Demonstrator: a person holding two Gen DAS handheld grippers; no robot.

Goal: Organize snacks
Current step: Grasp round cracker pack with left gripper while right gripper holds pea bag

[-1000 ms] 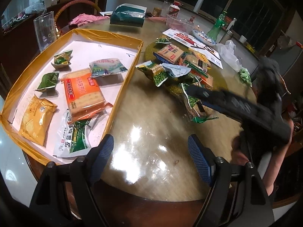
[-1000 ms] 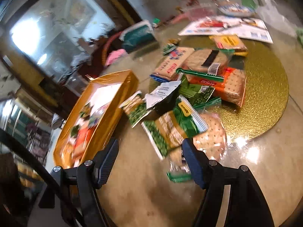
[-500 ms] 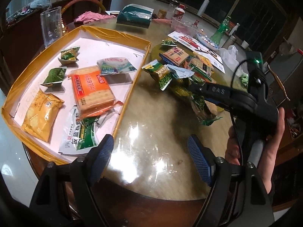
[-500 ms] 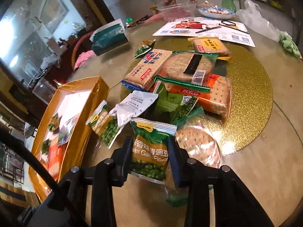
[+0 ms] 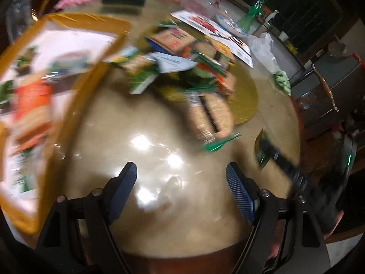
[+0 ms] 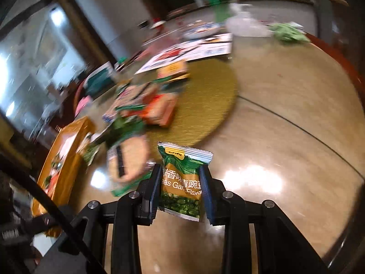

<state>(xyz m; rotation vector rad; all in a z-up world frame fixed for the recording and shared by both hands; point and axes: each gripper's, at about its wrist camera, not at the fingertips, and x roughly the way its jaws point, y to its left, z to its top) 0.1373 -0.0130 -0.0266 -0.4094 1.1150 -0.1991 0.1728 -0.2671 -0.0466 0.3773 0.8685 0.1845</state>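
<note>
Black plastic left gripper [image 5: 181,190] with blue ribbed pads [image 5: 239,191] and silver screws, black plastic right gripper [image 6: 181,190] with dark blue pads, a green light at 3 o'clock on its body

Both wrist views close above the table [image 5: 159,205], angled downward; shared: snack pile [image 6: 146,105] (blurred), gold mat [image 5: 246,96]

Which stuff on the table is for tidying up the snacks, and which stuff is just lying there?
For the job:
- green pea packet, held in the right gripper
- left gripper, open with nothing in it
- snack pile on the gold mat
- yellow tray with snacks in it

Just lying about:
- printed leaflet
- green cloth
- clear plastic bag
- green bottle
</note>
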